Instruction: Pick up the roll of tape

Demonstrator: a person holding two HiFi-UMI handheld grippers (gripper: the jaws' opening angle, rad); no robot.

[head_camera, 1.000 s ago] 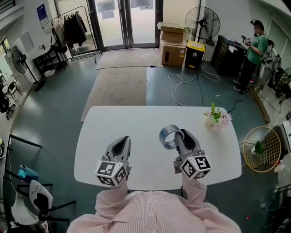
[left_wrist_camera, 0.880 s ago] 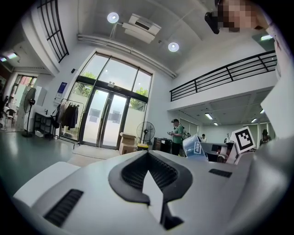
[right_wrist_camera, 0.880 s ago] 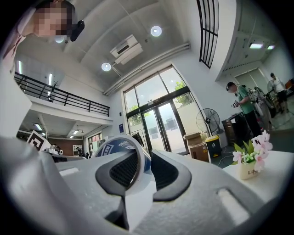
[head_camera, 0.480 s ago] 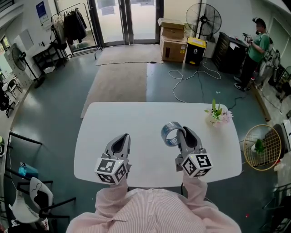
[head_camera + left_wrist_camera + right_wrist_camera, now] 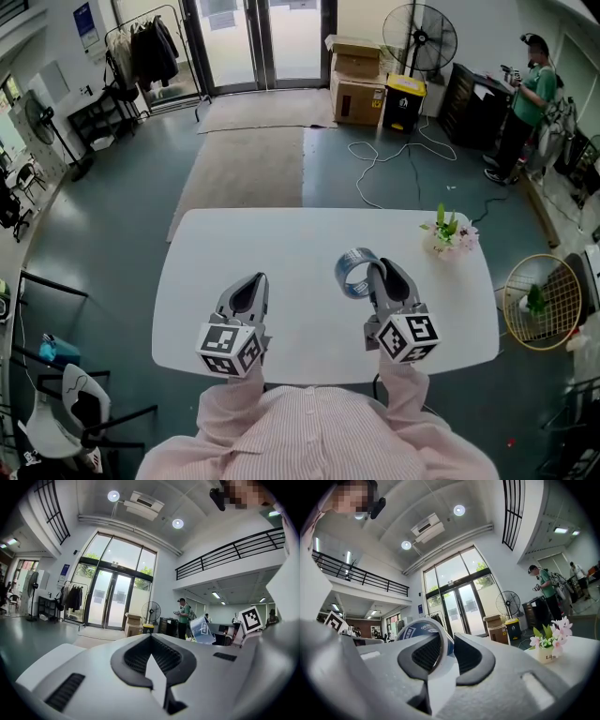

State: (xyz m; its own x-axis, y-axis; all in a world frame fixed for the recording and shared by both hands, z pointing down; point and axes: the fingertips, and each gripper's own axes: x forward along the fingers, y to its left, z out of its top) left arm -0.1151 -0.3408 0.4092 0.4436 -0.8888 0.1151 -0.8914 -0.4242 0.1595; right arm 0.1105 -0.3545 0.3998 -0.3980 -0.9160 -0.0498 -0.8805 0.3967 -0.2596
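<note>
since the earlier frame almost nothing has shifted: the right gripper (image 5: 379, 271) with the roll of tape (image 5: 354, 273) has edged a touch toward the flower pot (image 5: 450, 246), and the left gripper (image 5: 247, 287) has stayed put. the right jaws are clamped across the roll's wall, one pad inside the ring and one outside, seen plainly in the right gripper view. the roll hangs well to the left of the flower pot and looks clear of the white table (image 5: 281, 244). the left gripper sits farther left of the pot, jaws pressed together on nothing. the pick looks done; what remains is to hold the squeeze steady and keep the roll level.
</note>
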